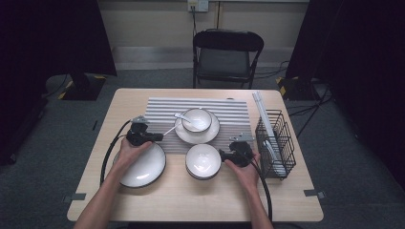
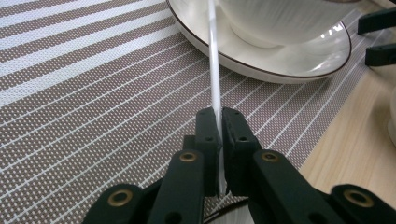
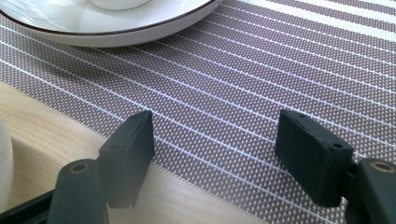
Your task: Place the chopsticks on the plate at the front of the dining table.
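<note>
A thin white spoon (image 1: 180, 116) lies with its head in the small bowl (image 1: 197, 119), which stands on a dark-rimmed plate (image 1: 212, 136) on the striped mat (image 1: 229, 107). My left gripper (image 1: 160, 137) is shut on the end of the handle. In the left gripper view the spoon (image 2: 214, 60) runs from between the pressed jaws of the left gripper (image 2: 218, 116) up over the plate (image 2: 280, 65). My right gripper (image 1: 221, 155) stands open beside a white bowl (image 1: 203, 161). In its own view the right gripper (image 3: 215, 135) hovers over the mat's near edge (image 3: 243, 93) with nothing between the jaws.
A large dark-rimmed plate (image 1: 143, 167) lies under my left hand at the front left. A black wire rack (image 1: 274, 143) holding flat white pieces stands at the table's right side. A folding chair (image 1: 227, 52) is behind the table. The right gripper's jaws (image 2: 378, 37) show far right.
</note>
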Demonstrator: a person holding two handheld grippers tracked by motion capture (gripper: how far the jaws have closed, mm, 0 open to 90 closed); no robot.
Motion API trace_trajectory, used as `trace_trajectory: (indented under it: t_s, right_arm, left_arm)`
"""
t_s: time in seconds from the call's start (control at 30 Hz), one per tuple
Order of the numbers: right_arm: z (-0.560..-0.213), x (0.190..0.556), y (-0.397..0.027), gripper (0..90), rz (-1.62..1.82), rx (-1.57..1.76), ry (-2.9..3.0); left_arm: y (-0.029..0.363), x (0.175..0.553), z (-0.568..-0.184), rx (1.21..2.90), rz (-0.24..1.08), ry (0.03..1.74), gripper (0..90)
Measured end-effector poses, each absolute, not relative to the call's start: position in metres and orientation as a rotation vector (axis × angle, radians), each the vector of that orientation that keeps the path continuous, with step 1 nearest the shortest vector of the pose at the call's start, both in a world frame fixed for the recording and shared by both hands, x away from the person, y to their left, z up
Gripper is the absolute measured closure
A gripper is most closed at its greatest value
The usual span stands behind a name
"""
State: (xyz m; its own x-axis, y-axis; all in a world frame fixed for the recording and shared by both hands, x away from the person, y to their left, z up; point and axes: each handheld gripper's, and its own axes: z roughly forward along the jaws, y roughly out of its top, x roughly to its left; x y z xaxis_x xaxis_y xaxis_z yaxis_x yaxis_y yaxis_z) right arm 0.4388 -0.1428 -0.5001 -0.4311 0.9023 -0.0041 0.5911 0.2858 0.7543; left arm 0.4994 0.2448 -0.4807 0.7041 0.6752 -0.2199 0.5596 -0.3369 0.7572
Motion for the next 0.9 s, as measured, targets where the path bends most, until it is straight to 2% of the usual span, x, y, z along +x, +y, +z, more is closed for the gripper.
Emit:
trace_trajectory:
  t_s: [0.7, 0.9]
  right_arm:
    - [-0.5, 0.439, -0.143, 27.4, 0.963, 1.338, 2.127]
    - [-0.5, 0.439, -0.143, 27.4, 0.962, 1.338, 2.127]
  left_arm:
    - [0.232, 0.502, -0.482, 2.009, 0.172, 0.951, 85.6]
    - [0.233, 0.502, -0.48, 1.994, 0.169, 0.96, 77.1]
